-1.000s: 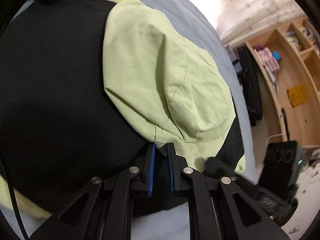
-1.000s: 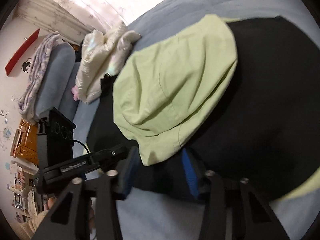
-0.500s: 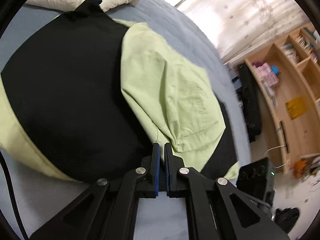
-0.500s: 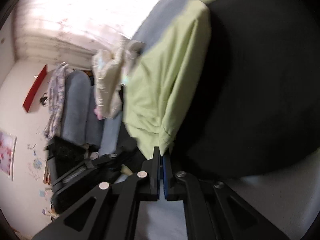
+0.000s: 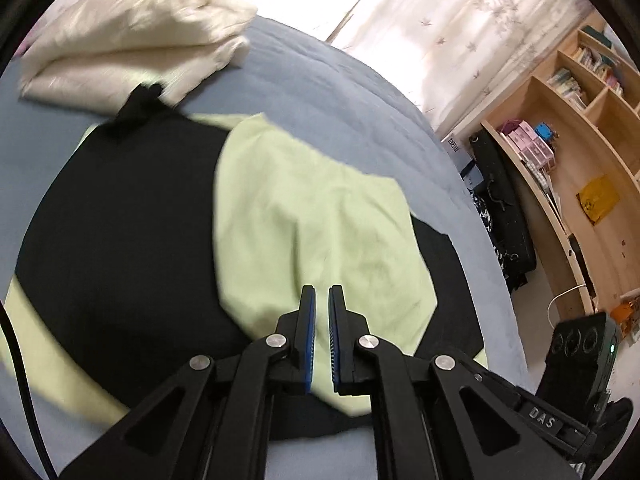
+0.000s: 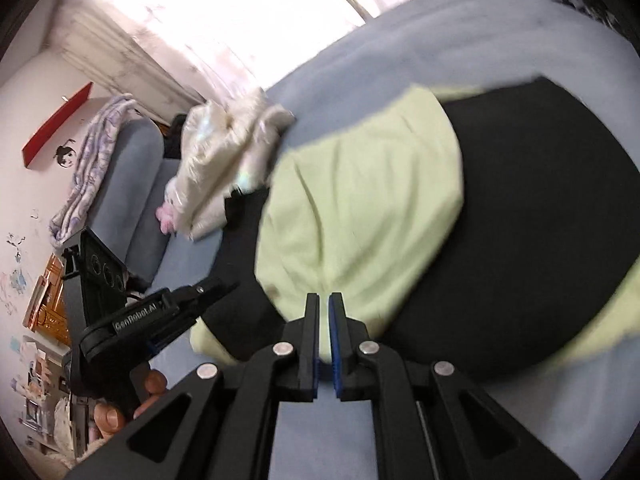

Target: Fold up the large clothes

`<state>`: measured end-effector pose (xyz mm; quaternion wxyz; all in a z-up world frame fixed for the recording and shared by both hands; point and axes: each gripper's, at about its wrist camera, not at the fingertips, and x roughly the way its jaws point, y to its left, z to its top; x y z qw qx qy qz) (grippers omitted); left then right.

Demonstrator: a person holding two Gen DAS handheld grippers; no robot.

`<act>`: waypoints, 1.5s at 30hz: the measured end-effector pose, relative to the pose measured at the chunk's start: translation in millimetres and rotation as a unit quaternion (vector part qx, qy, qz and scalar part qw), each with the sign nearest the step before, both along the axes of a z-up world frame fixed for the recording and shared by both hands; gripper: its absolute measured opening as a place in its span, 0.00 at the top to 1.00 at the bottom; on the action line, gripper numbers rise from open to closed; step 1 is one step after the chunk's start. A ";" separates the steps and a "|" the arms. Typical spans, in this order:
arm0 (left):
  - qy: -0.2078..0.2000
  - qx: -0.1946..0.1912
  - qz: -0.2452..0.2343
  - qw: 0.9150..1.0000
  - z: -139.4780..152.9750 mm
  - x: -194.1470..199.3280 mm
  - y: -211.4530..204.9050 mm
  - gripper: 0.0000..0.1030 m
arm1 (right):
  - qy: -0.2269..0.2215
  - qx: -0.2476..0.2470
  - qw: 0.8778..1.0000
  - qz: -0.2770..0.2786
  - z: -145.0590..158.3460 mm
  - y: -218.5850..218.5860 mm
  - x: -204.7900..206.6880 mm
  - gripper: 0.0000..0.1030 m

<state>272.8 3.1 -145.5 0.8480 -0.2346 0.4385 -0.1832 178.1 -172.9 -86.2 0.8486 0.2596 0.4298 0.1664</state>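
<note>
A large garment lies spread on the blue bed [image 5: 340, 80], black in its body [image 5: 120, 220] with a light green part [image 5: 312, 220] folded over it. My left gripper [image 5: 322, 288] is shut on the near edge of the green part, which is drawn up to its tips. In the right wrist view the green fabric [image 6: 360, 200] rises to my right gripper [image 6: 324, 295], pinched on that edge, its jaws opening a hair with cloth between them. The left gripper [image 6: 216, 292] shows there too, held by a hand [image 6: 150, 390]. Motion blurs the cloth.
A cream folded quilt [image 5: 120, 40] lies at the head of the bed, touching a black corner of the garment. Wooden shelves [image 5: 560, 160] and a black bag [image 5: 500, 208] stand to the right of the bed. A blue headboard [image 6: 132, 184] with a patterned cloth is at left.
Both grippers closed on the near edge of the green part and rose. The garment looks smaller and farther below. The green edge has come up with the jaws.
</note>
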 end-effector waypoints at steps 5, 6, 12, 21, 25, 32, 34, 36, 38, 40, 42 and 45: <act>-0.004 0.007 -0.013 1.000 -7.8 46.9 -26.3 0.97 | 0.031 0.046 0.998 0.007 -33.4 0.4 62.4 0.94; 0.002 0.011 -0.015 1.000 -13.6 53.5 -21.4 0.97 | 0.045 0.053 0.998 0.007 -41.9 3.1 72.8 0.94; 0.059 0.075 0.056 0.994 -56.3 78.6 -8.0 0.97 | 0.035 -0.028 0.992 -0.116 -67.0 -47.3 85.5 1.00; 0.050 -0.003 0.065 0.997 -59.2 57.8 24.2 0.99 | 0.018 -0.013 0.992 -0.128 -56.5 -72.8 59.0 0.94; 0.020 0.014 0.036 0.999 -42.3 32.5 9.2 0.98 | -0.011 -0.017 0.997 -0.072 -38.7 -39.4 53.8 0.94; 0.032 0.068 0.001 0.997 -55.8 11.9 -21.0 0.93 | 0.012 -0.110 0.994 0.001 -57.8 10.4 52.2 0.94; 0.050 0.037 0.005 0.998 -62.6 9.8 -6.9 0.91 | 0.016 -0.105 0.994 0.000 -65.8 0.8 43.2 0.94; 0.062 0.011 0.007 0.998 -65.4 11.7 1.8 0.91 | 0.023 -0.086 0.996 -0.017 -71.3 -14.8 31.5 0.94; 0.062 0.012 0.009 0.998 -64.2 9.6 2.3 0.91 | 0.030 -0.056 0.998 -0.021 -73.4 -27.4 22.8 0.94; 0.059 0.023 0.010 0.998 -61.1 6.4 2.2 0.91 | 0.039 -0.045 0.998 -0.026 -69.7 -32.6 16.0 0.93; 0.058 0.032 0.010 0.998 -56.0 0.7 0.1 0.91 | 0.048 -0.053 0.997 -0.028 -63.2 -29.1 13.0 0.92; 0.061 0.046 0.008 0.997 -43.7 -9.0 -2.9 0.84 | 0.048 -0.076 0.996 -0.020 -47.4 -17.0 4.9 0.86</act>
